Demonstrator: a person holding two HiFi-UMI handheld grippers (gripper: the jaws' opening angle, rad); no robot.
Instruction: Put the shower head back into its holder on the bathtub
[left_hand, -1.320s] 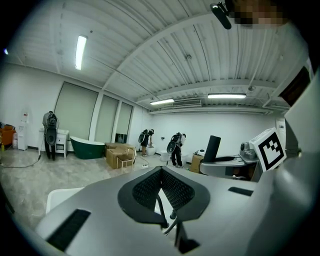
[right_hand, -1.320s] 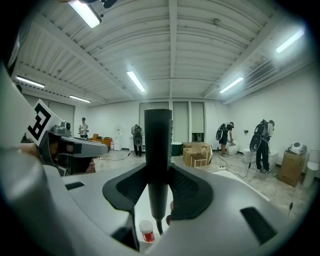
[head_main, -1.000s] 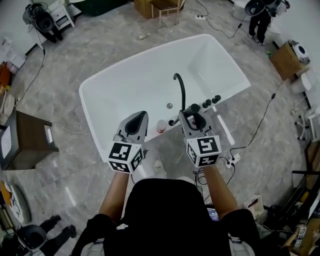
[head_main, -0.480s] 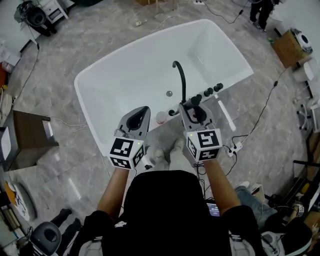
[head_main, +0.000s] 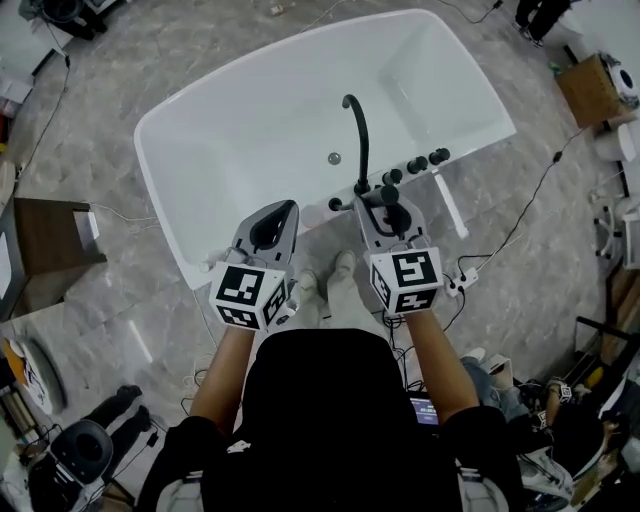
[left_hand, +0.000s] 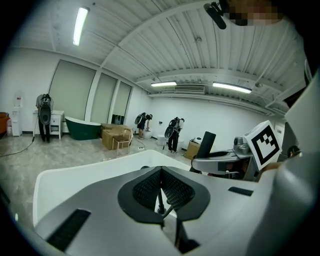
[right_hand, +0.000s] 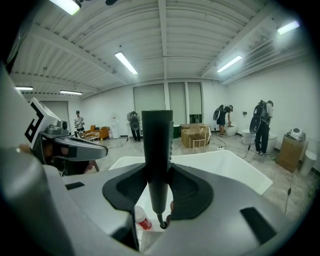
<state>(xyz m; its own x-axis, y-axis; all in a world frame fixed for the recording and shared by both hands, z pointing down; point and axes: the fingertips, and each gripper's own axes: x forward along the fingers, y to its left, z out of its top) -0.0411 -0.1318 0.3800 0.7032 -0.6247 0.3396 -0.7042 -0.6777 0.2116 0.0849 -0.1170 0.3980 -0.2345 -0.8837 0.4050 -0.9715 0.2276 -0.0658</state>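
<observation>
A white bathtub (head_main: 240, 120) lies below me, with a black curved spout (head_main: 357, 130) and black knobs (head_main: 415, 163) on its near rim. My right gripper (head_main: 388, 212) hovers over that rim beside the spout, shut on the black shower head (right_hand: 157, 150), which stands upright between the pads. A small black fitting (head_main: 335, 204) on the rim sits just left of it. My left gripper (head_main: 277, 218) hangs over the rim further left, shut with nothing in it. A red-and-white bottle (right_hand: 141, 219) shows below the right jaws.
A brown cabinet (head_main: 55, 240) stands left of the tub. Cables and a power strip (head_main: 462, 283) lie on the floor at the right, near a white bar (head_main: 448, 205). A cardboard box (head_main: 585, 90) is at far right. The person's shoes (head_main: 330, 285) stand at the tub's edge.
Both grippers have sunk lower and closer to the tub's near rim. The person's shoes have come into view at the tub. The right gripper keeps hold of the shower head.
</observation>
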